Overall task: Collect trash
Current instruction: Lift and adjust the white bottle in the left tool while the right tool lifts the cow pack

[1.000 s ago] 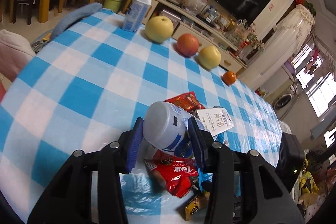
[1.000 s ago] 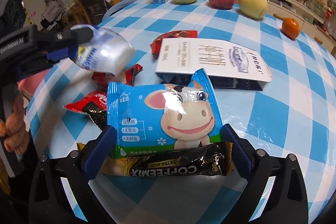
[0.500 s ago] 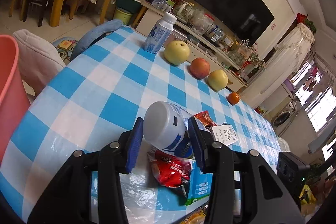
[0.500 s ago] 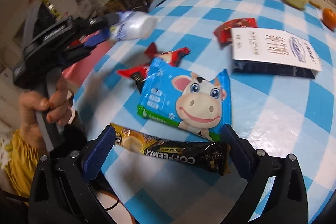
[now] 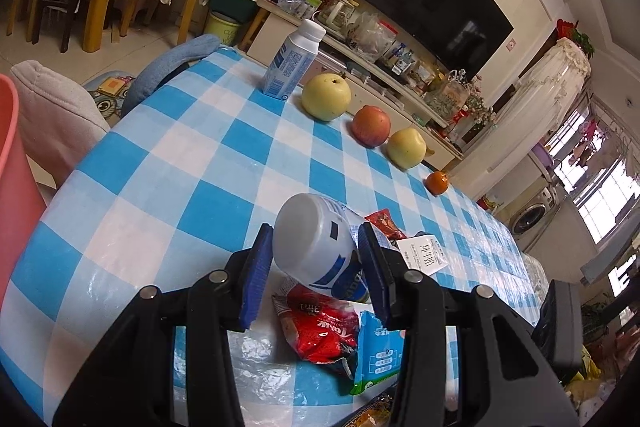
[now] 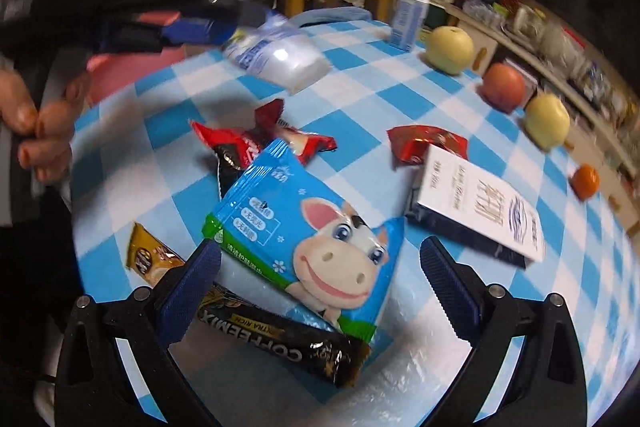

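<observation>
A white bottle (image 5: 316, 247) is clamped in the left claw (image 5: 316, 273), held above the tabletop (image 5: 160, 163). The right claw (image 6: 320, 291) is held open over a cow wrapper (image 6: 308, 227) and coffee sachet (image 6: 280, 339) lying there.

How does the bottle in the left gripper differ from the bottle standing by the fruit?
The gripped bottle is tilted off the table, clamped in the left gripper, base toward the left wrist camera; the standing bottle sits upright at the table's far edge. The gripped one looks rounder, the standing one slimmer. Both are white with blue labels.
</observation>
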Demonstrator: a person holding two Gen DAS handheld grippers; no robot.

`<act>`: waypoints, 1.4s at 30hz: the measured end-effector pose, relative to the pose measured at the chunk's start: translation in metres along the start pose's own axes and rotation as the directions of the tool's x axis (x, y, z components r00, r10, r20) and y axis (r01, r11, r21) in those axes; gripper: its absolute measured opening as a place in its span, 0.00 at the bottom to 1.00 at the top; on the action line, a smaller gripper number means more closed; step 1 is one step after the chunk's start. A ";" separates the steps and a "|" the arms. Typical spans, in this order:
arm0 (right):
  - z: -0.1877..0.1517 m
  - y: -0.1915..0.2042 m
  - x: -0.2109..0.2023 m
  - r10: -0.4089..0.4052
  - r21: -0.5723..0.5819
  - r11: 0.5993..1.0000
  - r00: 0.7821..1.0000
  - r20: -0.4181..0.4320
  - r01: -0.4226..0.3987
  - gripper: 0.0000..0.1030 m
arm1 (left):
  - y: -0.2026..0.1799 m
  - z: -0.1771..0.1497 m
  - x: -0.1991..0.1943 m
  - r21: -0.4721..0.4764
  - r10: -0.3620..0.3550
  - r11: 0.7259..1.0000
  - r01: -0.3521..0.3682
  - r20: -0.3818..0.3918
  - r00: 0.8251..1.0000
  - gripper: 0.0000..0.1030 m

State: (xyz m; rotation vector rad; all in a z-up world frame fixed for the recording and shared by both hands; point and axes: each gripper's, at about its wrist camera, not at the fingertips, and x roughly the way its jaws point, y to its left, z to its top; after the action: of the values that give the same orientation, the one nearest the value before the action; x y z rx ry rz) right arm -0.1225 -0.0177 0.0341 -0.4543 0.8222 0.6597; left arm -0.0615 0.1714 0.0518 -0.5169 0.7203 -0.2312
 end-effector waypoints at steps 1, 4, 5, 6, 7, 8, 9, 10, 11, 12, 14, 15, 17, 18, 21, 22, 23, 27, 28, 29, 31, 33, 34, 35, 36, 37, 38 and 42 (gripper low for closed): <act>-0.001 0.005 0.003 -0.012 -0.037 0.999 1.000 -0.011 0.011 0.96 | 0.001 0.000 0.001 -0.004 -0.001 1.000 0.001 -0.003 1.000 0.44; -0.004 0.010 0.016 -0.046 -0.112 0.993 0.998 -0.039 0.041 0.96 | 0.003 0.002 0.001 -0.005 -0.003 1.000 0.003 -0.009 1.000 0.44; -0.006 0.009 0.020 -0.052 -0.121 0.992 0.998 -0.039 0.047 0.96 | 0.003 0.002 0.002 -0.006 -0.005 1.000 0.005 -0.009 1.000 0.44; -0.006 0.007 0.020 -0.049 -0.113 0.993 0.998 -0.029 0.046 0.96 | 0.003 0.002 0.002 -0.008 -0.009 1.000 0.009 -0.009 1.000 0.44; -0.003 0.003 0.023 -0.064 -0.101 0.993 0.997 -0.035 0.060 0.96 | 0.003 0.003 0.002 -0.008 -0.013 1.000 0.013 -0.009 1.000 0.44; -0.002 0.000 0.025 -0.063 -0.090 0.994 0.998 -0.032 0.060 0.96 | 0.002 0.004 0.002 -0.006 -0.015 1.000 0.015 -0.008 1.000 0.44; -0.001 -0.003 0.027 -0.063 -0.078 0.995 0.998 -0.029 0.060 0.96 | 0.001 0.004 0.002 -0.003 -0.018 1.000 0.018 -0.007 1.000 0.44; 0.002 -0.006 0.030 -0.063 -0.066 0.996 0.998 -0.029 0.061 0.96 | 0.000 0.004 0.003 0.000 -0.021 1.000 0.021 -0.008 1.000 0.44; 0.004 -0.009 0.033 -0.061 -0.057 0.997 0.998 -0.030 0.059 0.96 | 0.000 0.004 0.003 0.002 -0.022 1.000 0.023 -0.010 1.000 0.44; 0.006 -0.011 0.035 -0.058 -0.051 0.997 0.998 -0.031 0.057 0.96 | 0.000 0.004 0.005 0.003 -0.022 1.000 0.022 -0.014 1.000 0.44; 0.010 -0.013 0.040 -0.041 -0.037 0.999 0.999 -0.036 0.039 0.96 | 0.002 0.003 0.008 -0.001 -0.012 1.000 0.012 -0.029 1.000 0.44; 0.011 -0.014 0.041 -0.031 -0.030 0.999 0.999 -0.038 0.029 0.96 | 0.003 0.003 0.009 -0.004 -0.010 1.000 0.009 -0.033 0.999 0.44; 0.013 -0.018 0.044 -0.006 -0.007 1.000 0.999 -0.042 0.006 0.96 | 0.005 0.003 0.009 -0.005 -0.002 1.000 0.002 -0.043 0.999 0.44; 0.014 -0.021 0.046 0.011 0.012 1.000 0.999 -0.048 -0.010 0.96 | 0.005 0.004 0.009 -0.005 0.005 1.000 -0.005 -0.045 0.999 0.44; 0.014 -0.025 0.049 0.040 0.062 0.997 0.997 -0.068 -0.036 0.95 | 0.010 0.004 0.013 0.004 0.052 0.999 -0.052 -0.074 0.996 0.57; 0.014 -0.027 0.050 0.052 0.077 0.996 0.996 -0.074 -0.047 0.95 | 0.011 0.004 0.014 0.011 0.072 0.997 -0.071 -0.090 0.993 0.65; 0.013 -0.027 0.049 0.061 0.084 0.995 0.995 -0.077 -0.055 0.93 | 0.011 0.004 0.015 0.024 0.086 0.996 -0.084 -0.097 0.992 0.66; 0.011 -0.028 0.044 0.096 0.101 0.991 0.993 -0.070 -0.089 0.71 | -0.001 0.005 0.015 0.159 0.143 0.979 -0.126 -0.099 0.985 0.74; 0.010 -0.028 0.043 0.094 0.102 0.991 0.993 -0.068 -0.087 0.70 | -0.002 0.005 0.015 0.176 0.142 0.977 -0.122 -0.102 0.985 0.75; 0.009 -0.028 0.042 0.093 0.104 0.991 0.993 -0.066 -0.086 0.67 | -0.002 0.005 0.015 0.180 0.138 0.977 -0.118 -0.105 0.985 0.75; 0.008 -0.031 0.040 0.096 0.120 0.989 0.993 -0.062 -0.088 0.62 | 0.004 0.007 0.017 0.139 0.115 0.985 -0.098 -0.122 0.986 0.75; 0.006 -0.035 0.037 0.098 0.145 0.985 0.993 -0.058 -0.089 0.55 | 0.009 0.005 0.019 0.079 0.073 0.995 -0.062 -0.151 0.986 0.75; 0.005 -0.038 0.036 0.101 0.162 0.983 0.993 -0.057 -0.090 0.54 | 0.009 0.004 0.020 0.062 0.048 0.997 -0.039 -0.161 0.986 0.75; 0.005 -0.041 0.036 0.104 0.177 0.980 0.993 -0.055 -0.093 0.52 | 0.006 0.003 0.019 0.065 0.028 0.998 -0.018 -0.163 0.986 0.75; 0.004 -0.043 0.035 0.106 0.189 0.977 0.993 -0.055 -0.094 0.49 | 0.002 0.002 0.020 0.076 0.010 0.997 0.003 -0.168 0.986 0.76; 0.003 -0.044 0.034 0.105 0.197 0.976 0.993 -0.054 -0.093 0.48 | -0.003 0.000 0.021 0.097 -0.007 0.995 0.025 -0.182 0.983 0.81; 0.003 -0.045 0.033 0.103 0.204 0.975 0.993 -0.052 -0.091 0.45 | -0.007 -0.002 0.023 0.114 -0.007 0.993 0.029 -0.192 0.981 0.83; 0.002 -0.047 0.033 0.098 0.218 0.972 0.994 -0.050 -0.085 0.44 | -0.015 -0.009 0.032 0.170 0.042 0.986 -0.003 -0.222 0.974 0.83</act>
State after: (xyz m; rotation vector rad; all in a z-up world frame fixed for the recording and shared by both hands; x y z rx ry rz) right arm -0.0727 -0.0379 0.0145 -0.2417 0.9649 0.6358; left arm -0.0447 0.1434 0.0357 -0.3236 0.9180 -0.3300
